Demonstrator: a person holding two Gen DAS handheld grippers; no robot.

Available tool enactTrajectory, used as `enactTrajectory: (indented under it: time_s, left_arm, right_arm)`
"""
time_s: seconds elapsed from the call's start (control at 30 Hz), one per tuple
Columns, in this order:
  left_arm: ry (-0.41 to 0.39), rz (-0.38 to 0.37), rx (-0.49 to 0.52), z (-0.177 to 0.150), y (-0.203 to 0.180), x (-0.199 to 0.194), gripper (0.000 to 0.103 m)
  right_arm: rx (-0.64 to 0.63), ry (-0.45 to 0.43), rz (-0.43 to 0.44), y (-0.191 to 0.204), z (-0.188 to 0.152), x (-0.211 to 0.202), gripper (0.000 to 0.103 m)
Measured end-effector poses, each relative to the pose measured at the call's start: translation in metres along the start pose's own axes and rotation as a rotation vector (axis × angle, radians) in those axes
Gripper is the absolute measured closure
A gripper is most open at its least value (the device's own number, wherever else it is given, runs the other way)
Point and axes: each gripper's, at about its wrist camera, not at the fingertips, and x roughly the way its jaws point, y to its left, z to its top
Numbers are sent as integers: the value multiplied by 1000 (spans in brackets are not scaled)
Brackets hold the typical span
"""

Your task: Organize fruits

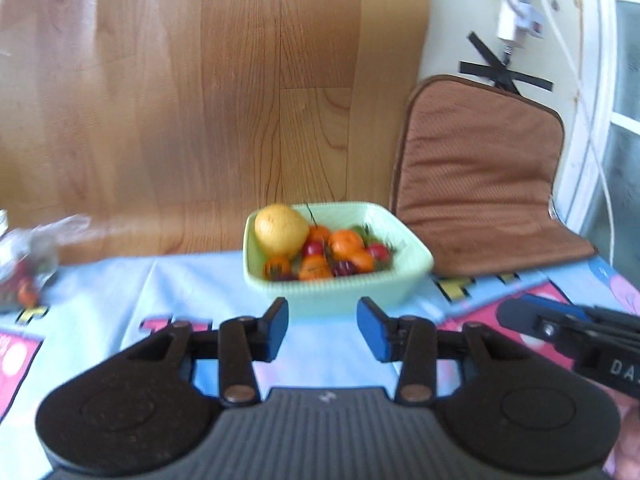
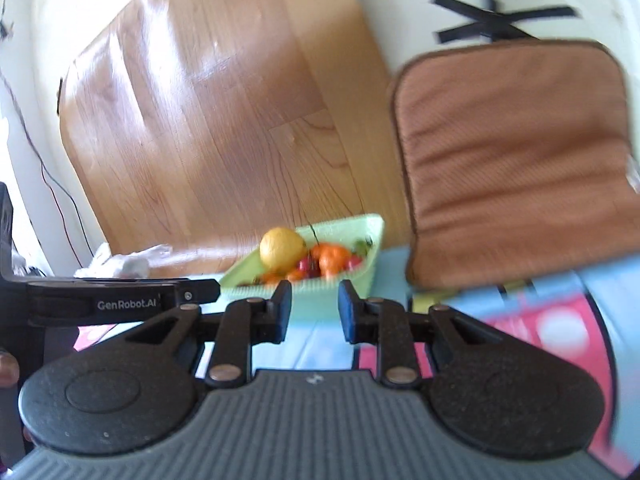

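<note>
The pale green square ribbed bowl (image 1: 340, 280) sits on the light-blue patterned cloth surface (image 1: 120, 292), heaped with a big yellow citrus (image 1: 281, 229), small oranges and red cherries, apparently gathered there for sorting. In front, the left tongs (image 1: 322, 328) gape slightly, empty; the right tongs (image 2: 314, 310) are nearly closed, empty.

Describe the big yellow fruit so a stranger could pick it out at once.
Find the pale green square bowl on the blue tablecloth. The yellow fruit sits in its far left corner, by far the largest piece, towering over the small orange and red fruits beside it.
</note>
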Motion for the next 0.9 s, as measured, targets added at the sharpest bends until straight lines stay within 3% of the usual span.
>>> enactTrajectory:
  time_s: [0.17,0.5,0.6,0.63,0.67,0.9]
  left_arm:
    - [16,20,-21,-39,-14,-39,59]
    - [51,106,-88,-84,-18,-78,41]
    - [52,135,-91,-91,-18,-84,20]
    - [47,147,-90,-92,-18,-87,8]
    - [40,164,-87,-93,-19,-89,4]
    - [27,187,-72,-97,-23,-98,0]
  right_arm:
    - [55,84,-19,4,-29,-35,73]
    - [62,96,-16,21,-49,-67,73]
    - [56,102,0,27,-54,-72,72]
    - [55,104,5,29,-55,-74,71]
    - [54,106,9,30,-57,-76,71]
    - [74,120,27,33,-61,-80,69]
